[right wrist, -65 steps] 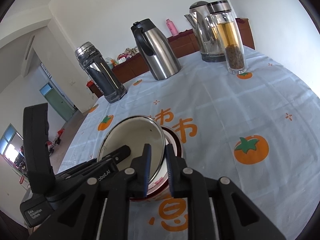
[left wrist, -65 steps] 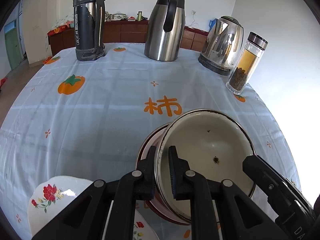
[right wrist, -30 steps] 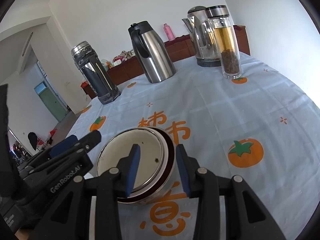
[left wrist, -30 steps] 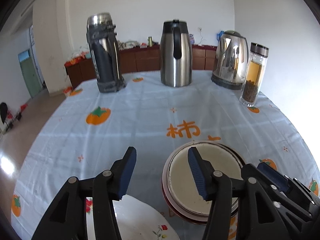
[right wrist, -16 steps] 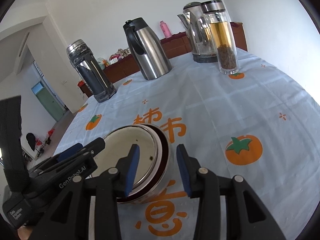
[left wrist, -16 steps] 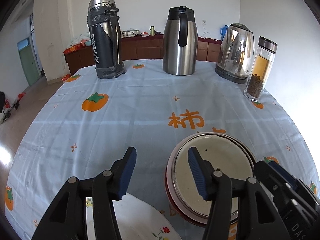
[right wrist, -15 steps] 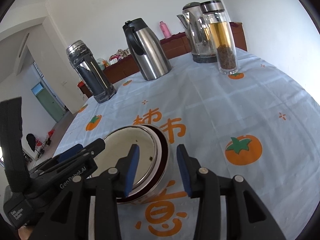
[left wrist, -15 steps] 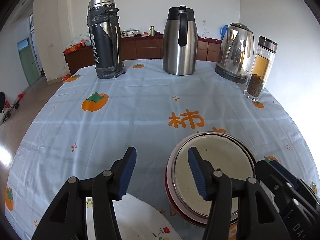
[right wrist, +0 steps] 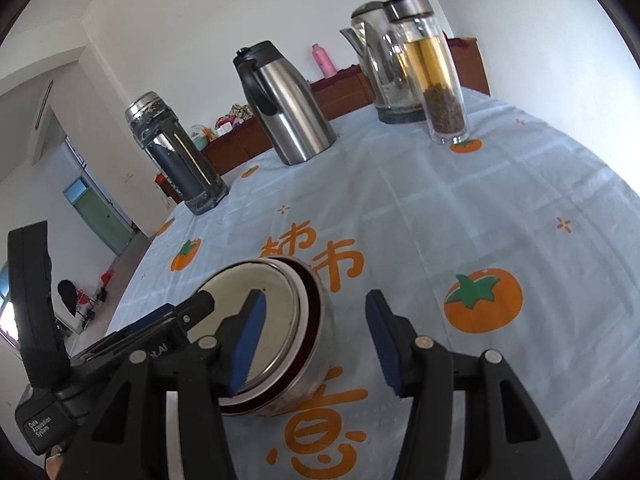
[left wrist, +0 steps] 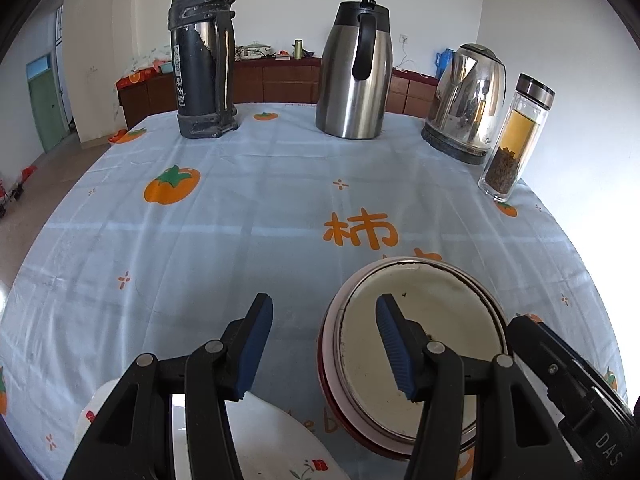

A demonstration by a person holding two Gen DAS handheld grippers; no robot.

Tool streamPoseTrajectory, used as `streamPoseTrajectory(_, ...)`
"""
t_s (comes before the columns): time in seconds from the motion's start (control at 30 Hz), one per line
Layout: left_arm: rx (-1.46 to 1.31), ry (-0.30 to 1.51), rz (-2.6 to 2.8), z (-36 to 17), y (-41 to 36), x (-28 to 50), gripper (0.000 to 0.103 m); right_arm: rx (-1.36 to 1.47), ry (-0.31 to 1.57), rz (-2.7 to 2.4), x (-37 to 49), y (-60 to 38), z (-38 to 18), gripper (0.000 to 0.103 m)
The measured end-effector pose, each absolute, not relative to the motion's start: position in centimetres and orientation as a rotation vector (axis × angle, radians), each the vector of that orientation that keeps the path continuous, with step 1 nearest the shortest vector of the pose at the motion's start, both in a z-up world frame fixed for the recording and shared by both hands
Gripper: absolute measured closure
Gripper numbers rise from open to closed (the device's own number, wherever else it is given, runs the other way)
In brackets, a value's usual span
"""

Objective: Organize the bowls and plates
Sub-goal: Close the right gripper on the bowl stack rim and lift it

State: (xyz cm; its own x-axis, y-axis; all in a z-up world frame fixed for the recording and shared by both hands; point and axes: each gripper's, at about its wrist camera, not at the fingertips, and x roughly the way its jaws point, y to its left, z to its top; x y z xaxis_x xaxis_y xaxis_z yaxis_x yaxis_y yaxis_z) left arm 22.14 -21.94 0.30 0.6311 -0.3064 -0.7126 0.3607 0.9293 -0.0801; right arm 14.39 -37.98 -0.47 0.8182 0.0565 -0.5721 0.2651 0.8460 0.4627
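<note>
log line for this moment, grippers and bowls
left gripper: open, empty | right gripper: open, empty | cream bowl: nested in red bowl | floral plate: on table, untouched

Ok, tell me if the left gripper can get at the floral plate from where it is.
Probably yes. The left gripper is open, and the floral plate lies just below its jaws with nothing on top of it; the stacked bowls sit off to the right.

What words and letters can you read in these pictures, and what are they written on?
"柿": big orange character on the tablecloth.
"意": orange character on the tablecloth, right wrist view.
"DAS": right gripper body, seen from the left wrist view.
"Data Acquisition System": left gripper body, seen from the right wrist view.
Vertical label on the dark thermos: too blurred to read.
</note>
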Motion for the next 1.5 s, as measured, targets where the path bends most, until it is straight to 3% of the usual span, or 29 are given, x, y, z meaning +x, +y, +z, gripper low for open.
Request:
streamPoseTrajectory(0.47,-0.096,0.805,-0.433,2.2,-18.9,23.1,0.046,0.63,0.523,-0.068,13.1,-38.8,0.5,0.049)
streamPoseTrajectory(0.63,-0.118,0.776,-0.408,3.5,-17.4,23.4,0.046,0.599,0.452,-0.073,12.3,-38.7,1.8,0.036)
streamPoseTrajectory(0.77,-0.142,0.772,-0.42,3.8,-16.8,23.6,0.043,0.53,0.379,-0.101,11.4,-38.3,3.2,0.011)
streamPoseTrajectory(0.83,-0.141,0.794,-0.443,3.4,-17.0,23.8,0.042,0.495,0.388,-0.105,11.6,-38.0,3.4,0.01)
streamPoseTrajectory(1.0,-0.163,0.872,-0.512,2.0,-18.0,24.3,0.042,0.502,0.541,-0.032,13.7,-37.7,1.8,0.028)
streamPoseTrajectory(1.5,-0.003,0.88,-0.445,0.0,-20.9,23.7,0.042,0.608,0.753,0.016,16.3,-37.4,-3.3,0.05)
